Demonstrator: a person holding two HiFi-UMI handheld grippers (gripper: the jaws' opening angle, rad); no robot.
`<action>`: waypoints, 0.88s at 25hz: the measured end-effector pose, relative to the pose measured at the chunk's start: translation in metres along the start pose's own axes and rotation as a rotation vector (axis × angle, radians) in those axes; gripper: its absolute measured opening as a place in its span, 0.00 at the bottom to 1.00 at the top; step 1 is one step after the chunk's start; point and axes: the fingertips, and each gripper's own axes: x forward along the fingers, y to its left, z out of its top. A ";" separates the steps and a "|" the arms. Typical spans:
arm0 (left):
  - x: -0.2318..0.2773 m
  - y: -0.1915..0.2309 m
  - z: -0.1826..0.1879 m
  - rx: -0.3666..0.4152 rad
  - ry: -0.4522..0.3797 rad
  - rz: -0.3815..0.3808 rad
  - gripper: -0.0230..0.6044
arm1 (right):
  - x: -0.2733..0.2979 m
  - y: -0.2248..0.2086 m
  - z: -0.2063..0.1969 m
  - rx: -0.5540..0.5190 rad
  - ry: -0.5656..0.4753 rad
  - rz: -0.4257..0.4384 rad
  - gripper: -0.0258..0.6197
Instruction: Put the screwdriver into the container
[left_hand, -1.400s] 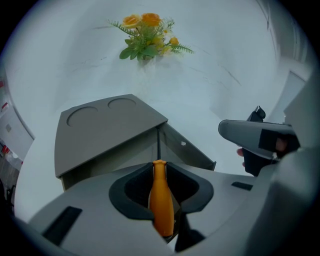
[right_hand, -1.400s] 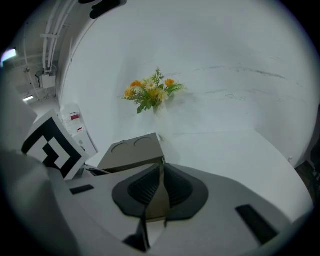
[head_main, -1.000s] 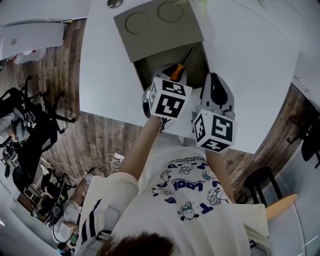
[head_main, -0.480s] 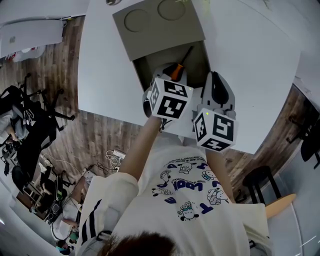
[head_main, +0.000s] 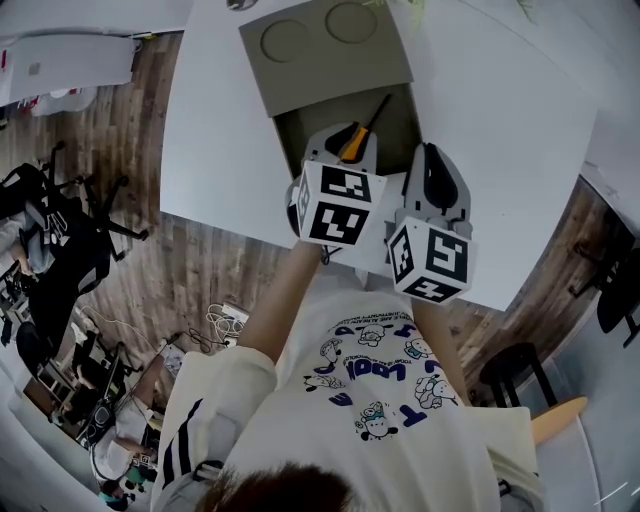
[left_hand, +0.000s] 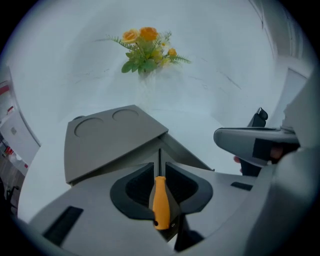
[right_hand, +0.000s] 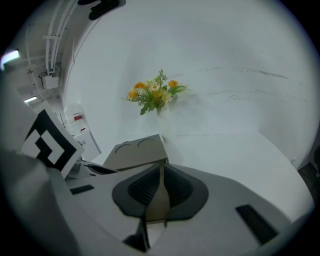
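Orange-handled screwdriver (left_hand: 159, 201), grey container (head_main: 320, 50)

We see right gripper (right_hand: 161, 174) jaws pressed together, nothing between. Just beyond, slightly left: grey container (right_hand: 137, 151), two round recesses in lid. Far centre: flower bunch (right_hand: 156, 98) on white table (right_hand: 240, 150). Near left: marker cube (right_hand: 47, 143).

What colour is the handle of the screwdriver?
The handle is orange; the left gripper view shows it best.
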 end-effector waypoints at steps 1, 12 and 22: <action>-0.005 0.000 0.004 -0.005 -0.021 0.006 0.16 | -0.002 0.002 0.002 -0.002 -0.008 0.005 0.11; -0.069 0.002 0.025 -0.017 -0.199 0.049 0.09 | -0.032 0.034 0.033 -0.047 -0.104 0.059 0.11; -0.120 0.008 0.041 -0.071 -0.344 0.079 0.08 | -0.057 0.061 0.057 -0.101 -0.178 0.088 0.11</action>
